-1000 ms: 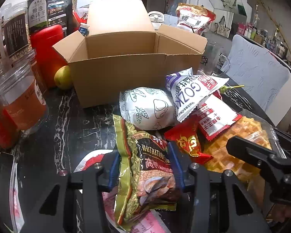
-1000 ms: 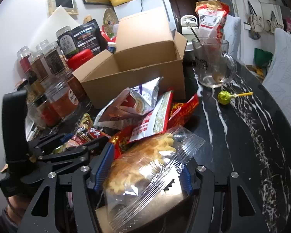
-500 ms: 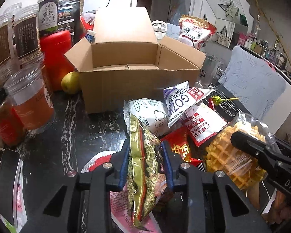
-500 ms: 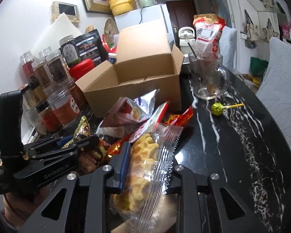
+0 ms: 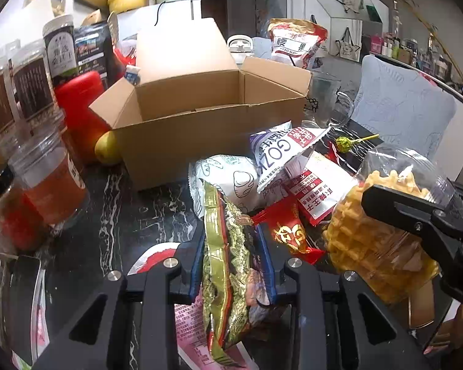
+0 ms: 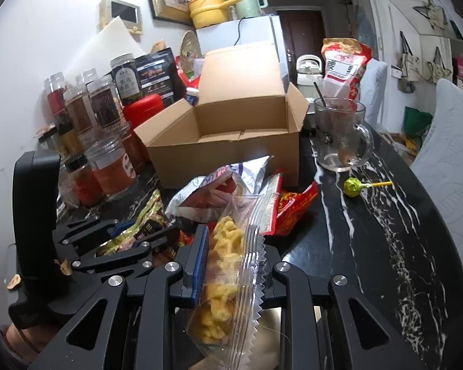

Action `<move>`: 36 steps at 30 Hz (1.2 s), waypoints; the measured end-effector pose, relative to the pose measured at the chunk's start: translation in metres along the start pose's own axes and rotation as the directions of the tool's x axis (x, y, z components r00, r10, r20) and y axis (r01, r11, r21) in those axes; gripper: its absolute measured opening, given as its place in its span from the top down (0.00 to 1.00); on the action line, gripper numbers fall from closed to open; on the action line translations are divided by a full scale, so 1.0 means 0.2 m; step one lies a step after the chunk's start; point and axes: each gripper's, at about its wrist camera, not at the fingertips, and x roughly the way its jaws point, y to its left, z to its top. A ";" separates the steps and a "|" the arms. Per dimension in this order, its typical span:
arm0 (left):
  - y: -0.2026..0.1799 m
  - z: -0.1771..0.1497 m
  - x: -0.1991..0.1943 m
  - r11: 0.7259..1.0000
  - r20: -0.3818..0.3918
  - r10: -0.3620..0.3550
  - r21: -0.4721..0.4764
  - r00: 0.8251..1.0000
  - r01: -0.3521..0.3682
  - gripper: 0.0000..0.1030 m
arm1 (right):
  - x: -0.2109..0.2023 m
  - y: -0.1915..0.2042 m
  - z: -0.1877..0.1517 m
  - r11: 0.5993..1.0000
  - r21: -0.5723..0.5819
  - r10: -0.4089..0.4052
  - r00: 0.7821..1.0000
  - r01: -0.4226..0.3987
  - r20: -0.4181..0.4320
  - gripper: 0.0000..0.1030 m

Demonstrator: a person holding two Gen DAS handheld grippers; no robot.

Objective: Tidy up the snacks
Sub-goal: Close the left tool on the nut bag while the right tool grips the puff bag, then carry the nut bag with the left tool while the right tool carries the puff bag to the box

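Observation:
My left gripper (image 5: 231,262) is shut on a gold-green snack packet (image 5: 228,265) and holds it above the dark marble table. My right gripper (image 6: 231,262) is shut on a clear bag of yellow waffle snacks (image 6: 225,265); that bag also shows in the left wrist view (image 5: 370,234). An open, empty cardboard box (image 5: 200,114) stands behind the pile; it also shows in the right wrist view (image 6: 231,135). Loose packets lie in front of it: a white one (image 5: 231,182), a purple-white GOZK one (image 5: 281,154), red ones (image 5: 293,234).
Jars of spices (image 5: 46,178) and a red container (image 5: 80,104) crowd the left side. A glass mug (image 6: 342,135) and a green lollipop (image 6: 353,186) sit right of the box. A yellow fruit (image 5: 106,152) lies by the box's left corner. A chair (image 5: 401,114) stands at right.
Both grippers have closed on their packets and lifted them off the pile; the packets now stand edge-up between the fingers, and both views sit higher and closer to the box.

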 end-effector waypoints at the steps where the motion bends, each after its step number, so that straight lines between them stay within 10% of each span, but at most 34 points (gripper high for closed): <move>1: 0.00 0.00 0.00 1.000 -0.003 0.006 0.002 1.000 -0.006 0.68 | 0.00 0.00 0.00 1.000 -0.006 -0.003 1.000 0.003 0.002 0.76; 14: 0.06 -0.02 0.11 0.991 -0.111 -0.098 -0.104 0.989 0.087 0.59 | 0.09 0.03 -0.08 1.000 -0.019 -0.007 0.998 0.006 -0.065 0.68; 36: 0.11 0.20 -0.17 0.985 0.074 -0.113 -0.121 0.991 0.121 0.72 | -0.06 0.08 0.15 0.996 -0.020 0.093 0.992 -0.092 0.080 0.75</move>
